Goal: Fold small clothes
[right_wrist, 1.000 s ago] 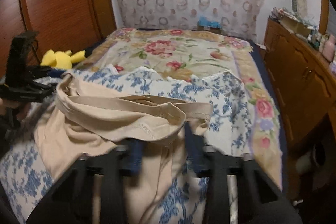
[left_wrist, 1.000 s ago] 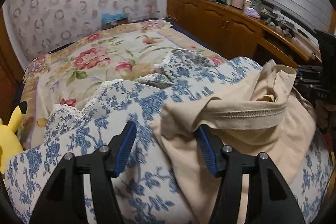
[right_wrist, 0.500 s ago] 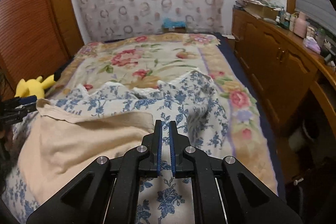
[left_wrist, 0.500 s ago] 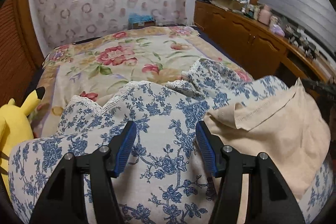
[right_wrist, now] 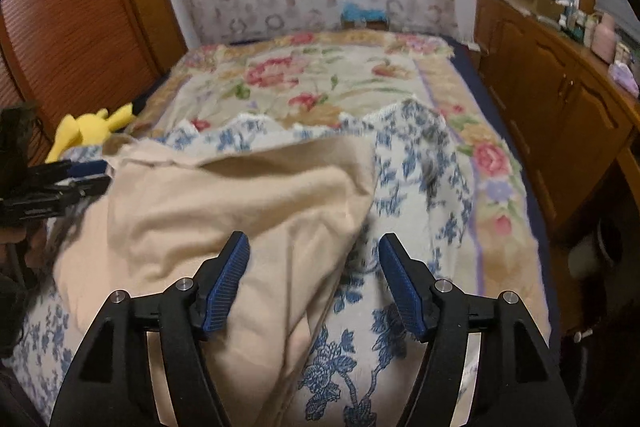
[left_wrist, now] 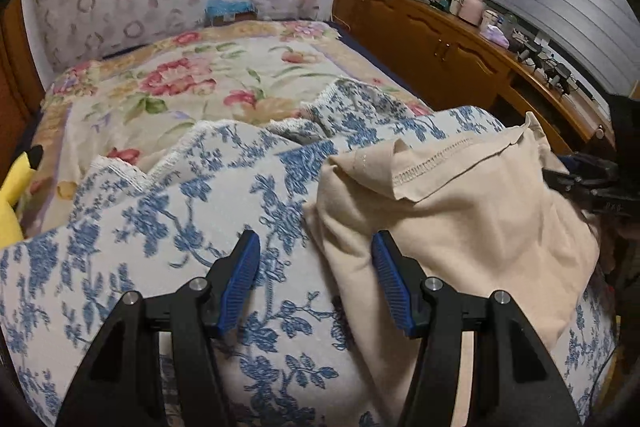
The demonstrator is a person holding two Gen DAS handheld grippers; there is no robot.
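Big bed [left_wrist: 256,75] w/ cream floral quilt in pink, green and gold fills both views; its far end meets the wall w/ ring-pattern fabric. Over the bed's near end lies a white cloth w/ blue flower print and lace edge [left_wrist: 168,211], rumpled, lace edge toward mid-bed. Long brown wooden cabinet [left_wrist: 436,47] runs along the bed's right side, top crowded w/ small items, too small to tell apart.

On the blue-print cloth, toward the near right corner of the bed, sits the beige knit garment [left_wrist: 460,211], small, loosely bunched, a stitched hem flipped over on top. In the right wrist view the same garment [right_wrist: 240,211] spreads across the near end, its right edge running between the right fingers.

Yellow plush toy [right_wrist: 92,127] at the bed's left edge, partly hidden.

Left gripper [left_wrist: 314,283]: fingers apart, nothing clamped; garment's left edge lies betw. them, right pad just beside the fabric. Right gripper [right_wrist: 314,283]: fingers have just been opening, now wide apart, garment edge under the gap, pads not pressing on it.
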